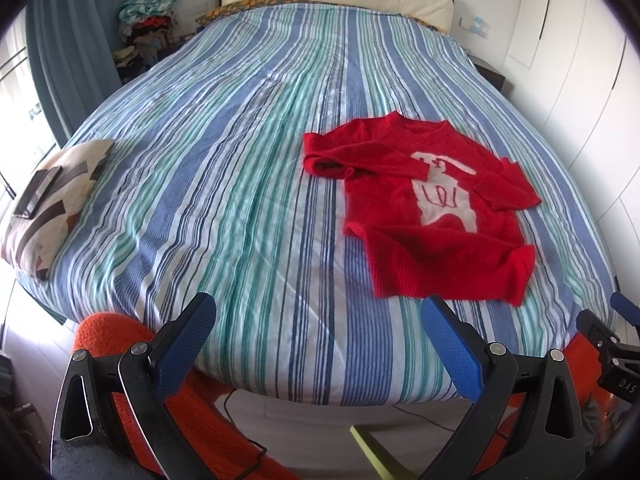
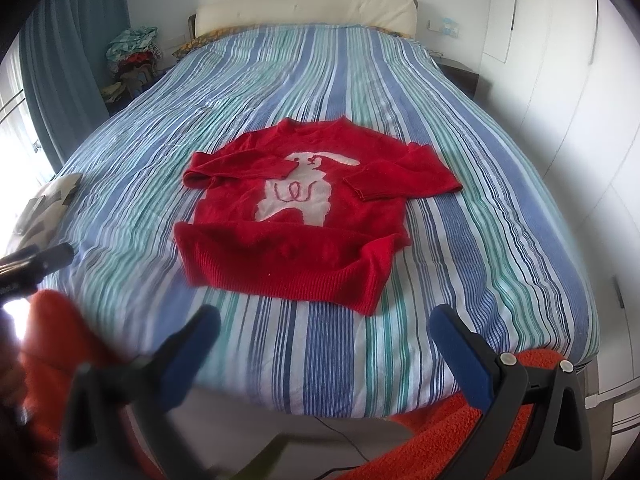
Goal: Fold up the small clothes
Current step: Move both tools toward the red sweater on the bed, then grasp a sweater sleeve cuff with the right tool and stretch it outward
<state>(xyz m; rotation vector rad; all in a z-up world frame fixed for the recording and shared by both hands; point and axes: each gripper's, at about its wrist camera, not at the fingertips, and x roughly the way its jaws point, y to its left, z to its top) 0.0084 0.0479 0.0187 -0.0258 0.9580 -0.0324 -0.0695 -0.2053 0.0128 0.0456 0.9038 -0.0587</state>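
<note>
A small red sweater [image 1: 424, 208] [image 2: 296, 216] with a white animal figure on its chest lies face up on the striped bed cover, both sleeves folded in over the front and its hem nearest me, a little rumpled. My left gripper [image 1: 318, 312] hangs open over the bed's near edge, left of the sweater, with nothing between its blue pads. My right gripper [image 2: 324, 322] is open too, just short of the hem and empty; its left finger looks blurred. The right gripper's tip [image 1: 624, 312] shows at the right edge of the left wrist view.
The bed [image 1: 240, 160] [image 2: 460, 240] fills both views under a blue, green and white striped cover. A patterned cushion [image 1: 52, 196] carrying a dark flat object sits at its left edge. Piled clothes [image 1: 148, 20] stand at the far left, white wardrobe doors [image 2: 580, 120] on the right, orange fabric [image 2: 440, 432] below.
</note>
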